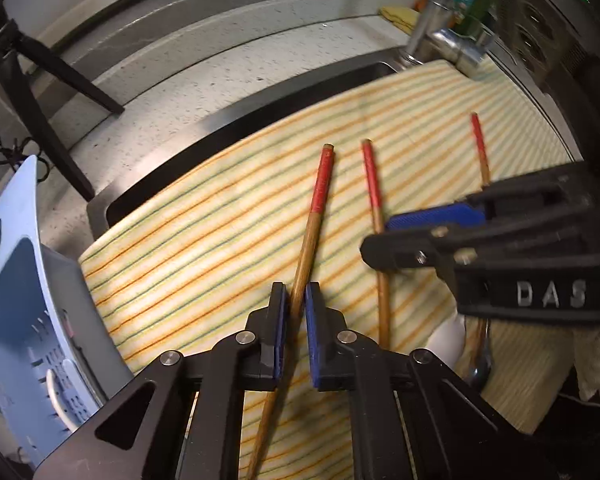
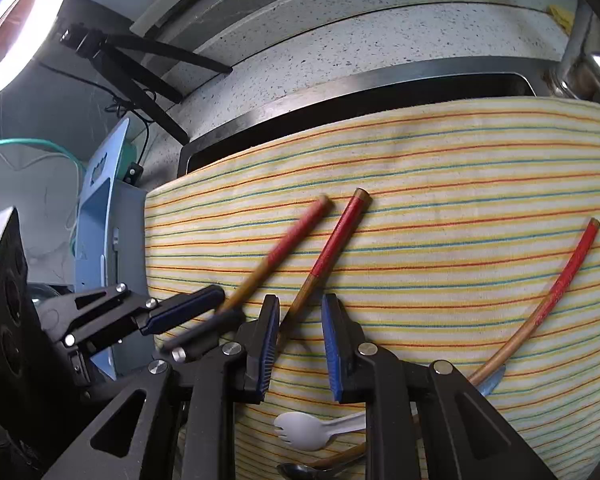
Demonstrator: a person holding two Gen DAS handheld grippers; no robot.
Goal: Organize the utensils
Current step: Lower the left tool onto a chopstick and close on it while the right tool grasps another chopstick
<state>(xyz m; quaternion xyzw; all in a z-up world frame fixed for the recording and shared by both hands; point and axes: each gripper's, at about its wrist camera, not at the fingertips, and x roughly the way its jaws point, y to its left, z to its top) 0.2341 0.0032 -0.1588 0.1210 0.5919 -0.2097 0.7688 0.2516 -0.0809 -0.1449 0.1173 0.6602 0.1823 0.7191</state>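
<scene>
My left gripper (image 1: 296, 300) is shut on a wooden chopstick with a red top (image 1: 320, 188), low on its bare shaft. In the right wrist view this gripper (image 2: 228, 304) and its chopstick (image 2: 292, 240) are blurred. A second red-topped chopstick (image 2: 336, 240) lies on the striped cloth (image 2: 460, 160). Its lower shaft runs between the jaws of my right gripper (image 2: 300, 320), close to the left pad, and the right pad stands clear of it. Seen from the left wrist, the right gripper (image 1: 376, 236) hovers over that chopstick (image 1: 372, 184). A third chopstick (image 2: 560, 288) lies further right.
A blue slotted utensil holder (image 1: 28, 300) stands at the cloth's left edge. A white spork (image 2: 300, 432) and a metal spoon (image 2: 296, 470) lie near the front. The cloth (image 1: 200, 220) covers a sink with a faucet (image 1: 432, 12) at the back right. Black tripod legs (image 1: 40, 80) stand at the back left.
</scene>
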